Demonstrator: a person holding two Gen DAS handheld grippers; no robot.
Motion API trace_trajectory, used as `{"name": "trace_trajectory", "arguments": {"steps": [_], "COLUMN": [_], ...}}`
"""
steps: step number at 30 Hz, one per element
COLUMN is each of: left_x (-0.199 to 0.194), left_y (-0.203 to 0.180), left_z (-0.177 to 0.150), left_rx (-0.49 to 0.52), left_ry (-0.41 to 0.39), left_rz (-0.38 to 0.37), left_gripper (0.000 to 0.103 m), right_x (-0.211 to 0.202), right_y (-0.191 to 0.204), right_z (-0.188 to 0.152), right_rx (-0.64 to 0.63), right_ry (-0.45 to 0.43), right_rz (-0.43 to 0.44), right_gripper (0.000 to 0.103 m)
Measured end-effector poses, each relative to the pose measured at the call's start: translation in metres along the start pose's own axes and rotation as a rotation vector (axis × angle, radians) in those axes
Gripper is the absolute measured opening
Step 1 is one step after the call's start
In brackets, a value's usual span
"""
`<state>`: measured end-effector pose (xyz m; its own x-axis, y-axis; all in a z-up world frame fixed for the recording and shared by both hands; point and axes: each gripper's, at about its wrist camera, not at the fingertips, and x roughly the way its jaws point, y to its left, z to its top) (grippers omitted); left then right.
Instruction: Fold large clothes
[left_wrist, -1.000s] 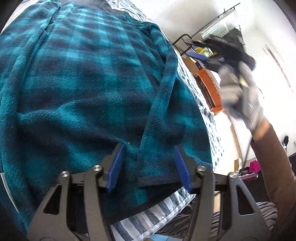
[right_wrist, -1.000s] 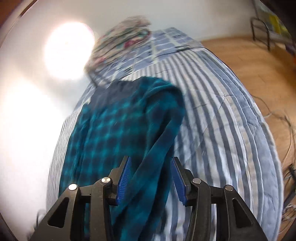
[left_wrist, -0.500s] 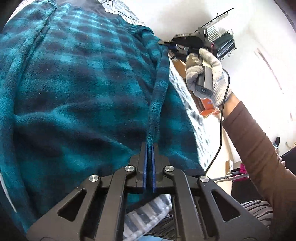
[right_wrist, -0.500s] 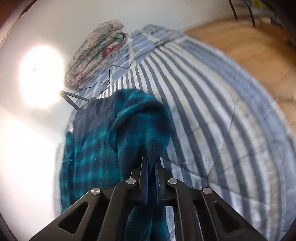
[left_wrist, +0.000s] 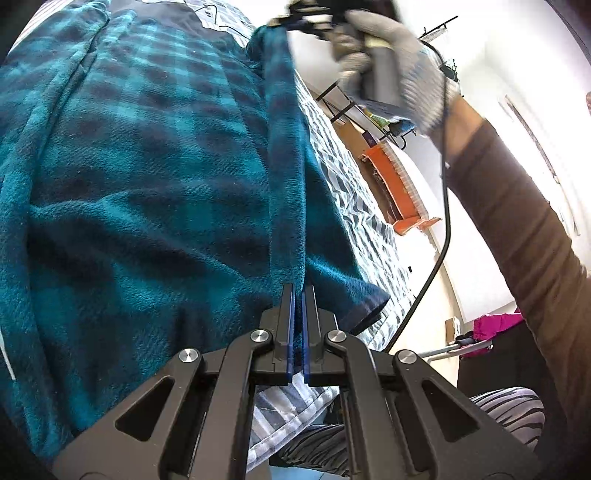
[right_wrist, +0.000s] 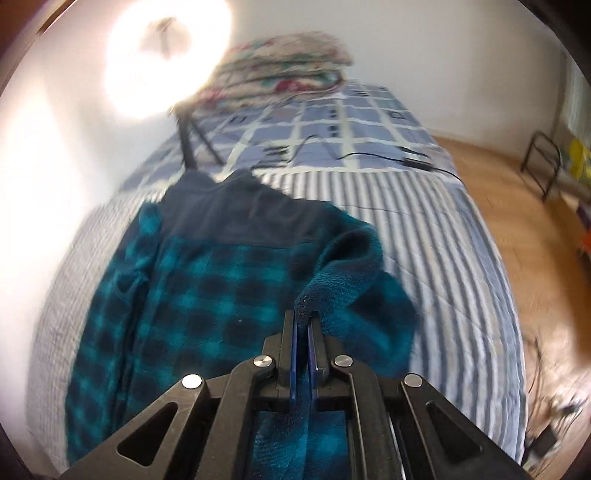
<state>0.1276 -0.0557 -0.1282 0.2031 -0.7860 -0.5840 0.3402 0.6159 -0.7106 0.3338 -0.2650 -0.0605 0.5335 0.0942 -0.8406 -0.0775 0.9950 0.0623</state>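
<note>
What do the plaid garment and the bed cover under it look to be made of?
Plaid garment: likely fleece; fuzzy, matte nap and thick soft folds.
Bed cover: probably quilted woven cotton; flat striped surface with stitched seams.
Both the left gripper and right gripper pinch the garment.

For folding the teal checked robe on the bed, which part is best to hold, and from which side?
Hold the robe by its long right edge, coming from the bed's open right side. Both tongs, left and right, already pinch that edge, one near the hem and one further up, so it stretches straight and can swing over.
</note>
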Motion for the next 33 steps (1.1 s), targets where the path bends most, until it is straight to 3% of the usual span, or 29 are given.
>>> {"name": "trace_trajectory", "arguments": {"steps": [6, 9, 10, 11, 14, 17, 23, 24, 26, 33], "left_x": [-0.002, -0.007, -0.009, -0.012, -0.019, -0.029, -0.055, -0.055, -0.053, -0.015], "left_y": [0.009, 0.011, 0.012, 0.013, 0.016, 0.014, -0.008, -0.014, -0.025, -0.027], "left_z": [-0.003, -0.002, -0.002, -0.002, -0.003, -0.003, 0.001, 0.003, 0.005, -0.003], "left_rx": [-0.019, -0.018, -0.016, -0.017, -0.036, -0.034, -0.023, -0.011, 0.01, 0.042], "left_ry": [0.002, -0.005, -0.008, -0.012, -0.014, -0.031, -0.101, -0.102, -0.105, -0.004], "left_rz": [0.02, 0.032, 0.037, 0.045, 0.051, 0.092, 0.082, 0.082, 0.088, 0.091], "left_gripper": [0.0, 0.0, 0.0, 0.0, 0.0, 0.0, 0.003, 0.007, 0.028, 0.029], "right_x": [0.062, 0.078, 0.075, 0.069, 0.035, -0.003, -0.064, -0.066, -0.066, -0.031], "right_y": [0.041, 0.043, 0.041, 0.037, 0.019, -0.005, -0.055, -0.06, -0.072, -0.078], "right_z": [-0.007, -0.017, -0.018, -0.019, -0.022, -0.032, -0.094, -0.102, -0.125, -0.158], "right_rx": [-0.119, -0.106, -0.084, -0.059, 0.004, 0.042, 0.141, 0.157, 0.209, 0.291], "right_ry": [0.104, 0.141, 0.141, 0.133, 0.089, 0.06, 0.053, 0.056, 0.068, 0.129], "right_rz": [0.002, 0.027, 0.049, 0.069, 0.129, 0.133, 0.183, 0.191, 0.216, 0.32], "right_gripper": [0.003, 0.018, 0.028, 0.03, 0.033, 0.034, 0.036, 0.036, 0.042, 0.044]}}
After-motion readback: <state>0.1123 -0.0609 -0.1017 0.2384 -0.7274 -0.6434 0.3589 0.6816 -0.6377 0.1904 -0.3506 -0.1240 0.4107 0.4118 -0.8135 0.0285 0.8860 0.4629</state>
